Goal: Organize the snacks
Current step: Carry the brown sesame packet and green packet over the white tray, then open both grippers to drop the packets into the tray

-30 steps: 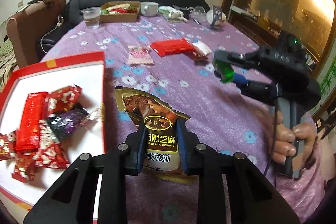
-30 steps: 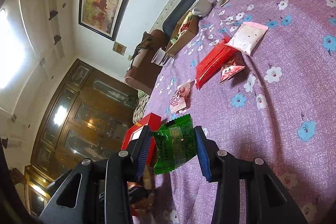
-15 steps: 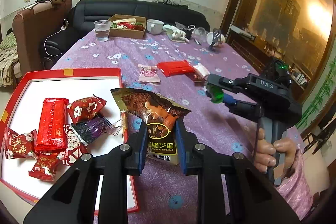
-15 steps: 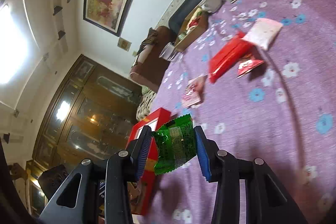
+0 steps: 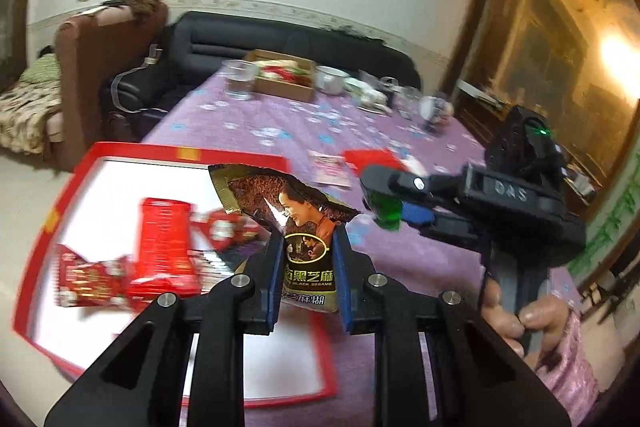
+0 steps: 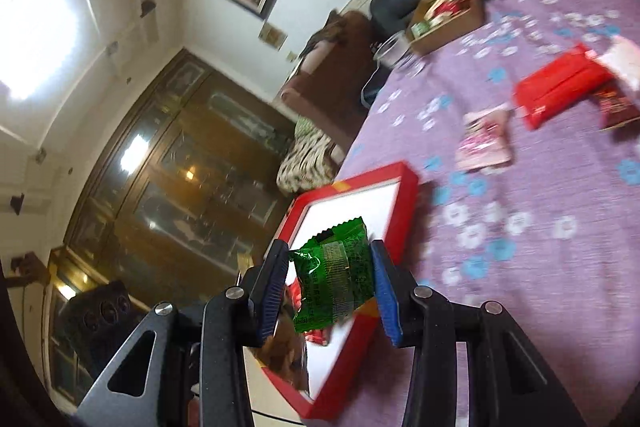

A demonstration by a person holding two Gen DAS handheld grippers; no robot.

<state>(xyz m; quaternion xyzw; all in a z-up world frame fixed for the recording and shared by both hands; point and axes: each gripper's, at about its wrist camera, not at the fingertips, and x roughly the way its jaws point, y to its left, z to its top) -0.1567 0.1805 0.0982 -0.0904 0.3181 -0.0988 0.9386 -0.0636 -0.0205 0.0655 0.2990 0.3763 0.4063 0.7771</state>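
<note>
Sesame packet (image 5: 306,259) between left gripper (image 5: 307,267) pads

A clear glass (image 5: 239,79) and white bowl (image 5: 330,79) stand near the black sofa (image 5: 224,39).

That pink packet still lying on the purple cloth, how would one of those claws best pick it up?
The pink packet lies flat on the tablecloth, apart from the red box. Probably best to come down from above and pinch across its narrow width near a crimped end, where the thin edge lifts easily.
</note>
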